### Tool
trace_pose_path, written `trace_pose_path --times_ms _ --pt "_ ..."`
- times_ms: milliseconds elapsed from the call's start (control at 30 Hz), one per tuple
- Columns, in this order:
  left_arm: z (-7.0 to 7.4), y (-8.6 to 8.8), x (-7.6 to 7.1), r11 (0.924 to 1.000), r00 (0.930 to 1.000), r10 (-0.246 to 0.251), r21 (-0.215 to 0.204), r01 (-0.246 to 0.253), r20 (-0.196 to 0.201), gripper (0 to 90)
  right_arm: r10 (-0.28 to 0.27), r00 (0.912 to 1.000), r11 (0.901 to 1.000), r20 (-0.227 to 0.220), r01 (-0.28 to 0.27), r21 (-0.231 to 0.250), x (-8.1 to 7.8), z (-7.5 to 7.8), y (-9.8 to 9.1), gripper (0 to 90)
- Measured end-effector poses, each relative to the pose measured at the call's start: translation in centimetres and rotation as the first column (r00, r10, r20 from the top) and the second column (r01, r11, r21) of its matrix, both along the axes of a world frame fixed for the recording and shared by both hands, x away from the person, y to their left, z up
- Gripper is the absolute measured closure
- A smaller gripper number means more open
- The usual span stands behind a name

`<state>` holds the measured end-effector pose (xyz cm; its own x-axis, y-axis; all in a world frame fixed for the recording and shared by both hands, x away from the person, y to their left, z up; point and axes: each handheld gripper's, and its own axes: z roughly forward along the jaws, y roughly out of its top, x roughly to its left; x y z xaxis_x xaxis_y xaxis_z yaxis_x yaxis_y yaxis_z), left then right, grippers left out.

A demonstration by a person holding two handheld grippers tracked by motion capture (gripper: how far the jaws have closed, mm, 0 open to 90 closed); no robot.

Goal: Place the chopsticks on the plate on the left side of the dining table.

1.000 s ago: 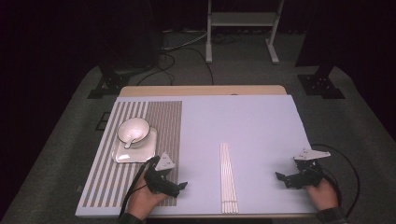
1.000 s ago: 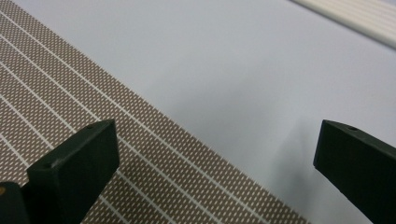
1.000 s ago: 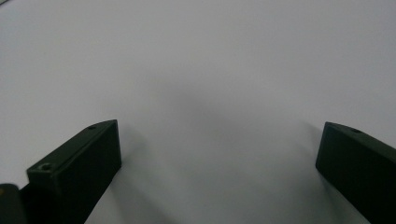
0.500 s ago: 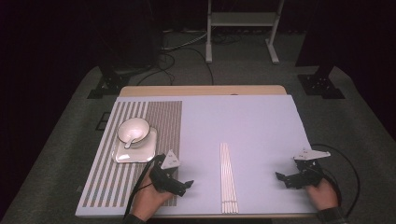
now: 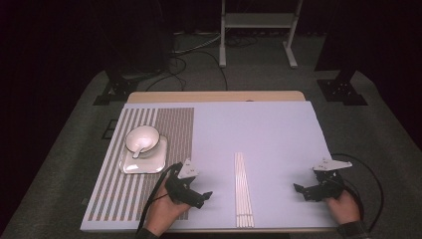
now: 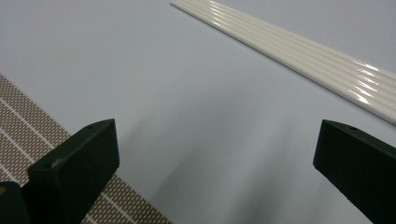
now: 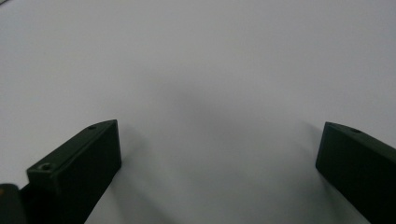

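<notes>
So the person is sitting at the near edge of the table [image 5: 278, 124] with a gripper in each hand, both low over the pale blue-grey cover. The left gripper [image 5: 203, 196] is hovering right at the edge of the striped placemat [image 5: 169, 124], pointing across toward the bundle of white chopsticks [image 5: 243, 189]. In the left gripper view its jaws are standing wide apart with nothing between them, just bare tabletop, and the chopsticks [image 6: 299, 51] are lying diagonally ahead of the tips, near but not touching. A corner of the placemat [image 6: 23, 126] is peeking in beside the left-hand jaw.

The chopsticks are lying side by side in a neat row, running front to back near the middle of the front half of the table, roughly between the two grippers but much closer to the left one.

The right gripper [image 5: 301, 191] is sitting well off to the right of them, near the front right corner. Its jaws are spread wide too, holding nothing, over plain tabletop.

Off on the placemat there's a white bowl [image 5: 142, 139] with a spoon [image 5: 138, 149] in it, resting on a square white plate [image 5: 144, 163], just behind the left hand [image 5: 161, 214].
</notes>
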<state>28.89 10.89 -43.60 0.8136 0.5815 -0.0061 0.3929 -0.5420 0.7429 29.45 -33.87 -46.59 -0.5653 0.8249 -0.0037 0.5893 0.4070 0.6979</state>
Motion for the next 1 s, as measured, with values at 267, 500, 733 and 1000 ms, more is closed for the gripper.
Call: trace_pose_path --times_ms 267,500,733,1000 --pt "0.2 -1.4 0.1 0.9998 0.9998 -0.019 -0.006 0.019 -0.001 0.0 0.0 1.0 1.0 0.0 0.0 0.0 0.0 0.0 0.0 0.0" --pt "0.2 -2.4 0.2 0.9994 0.9995 -0.029 -0.018 0.029 -0.008 0.0 0.0 1.0 1.0 0.0 0.0 0.0 0.0 0.0 0.0 0.0" --pt "0.2 -3.3 0.2 0.9988 0.999 -0.043 -0.024 0.043 -0.01 0.0 0.0 1.0 1.0 0.0 0.0 0.0 0.0 0.0 0.0 0.0" --pt "0.3 -4.9 0.3 0.9982 0.9987 -0.05 -0.032 0.05 -0.003 0.0 -0.001 1.0 1.0 0.0 0.001 0.001 0.0 0.0 0.0 0.0"
